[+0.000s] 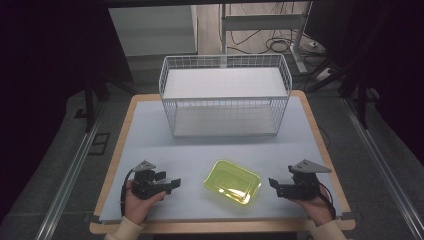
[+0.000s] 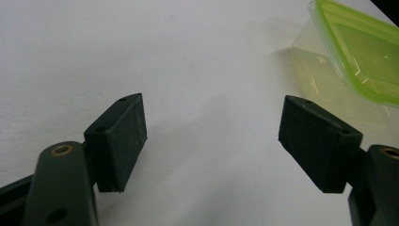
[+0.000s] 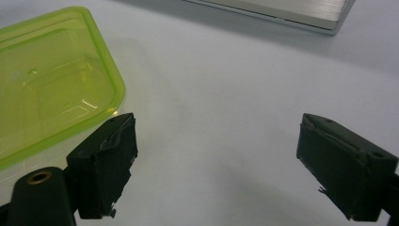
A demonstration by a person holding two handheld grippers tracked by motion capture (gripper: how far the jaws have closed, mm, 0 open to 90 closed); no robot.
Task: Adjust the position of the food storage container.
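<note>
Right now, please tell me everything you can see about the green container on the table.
The green container is a shallow rectangular tray with rounded corners and a raised rim, of what looks like translucent yellow-green plastic. It is empty and open side up, lying flat but turned askew on the table, in front of the wire basket. It sits between the left gripper and right gripper; neither touches it.

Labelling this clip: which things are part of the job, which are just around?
In play:
- green container, between the grippers
- left gripper, open
- right gripper, open
- likely the wire basket behind

Just around:
- cables on the floor
- table frame beyond
</note>
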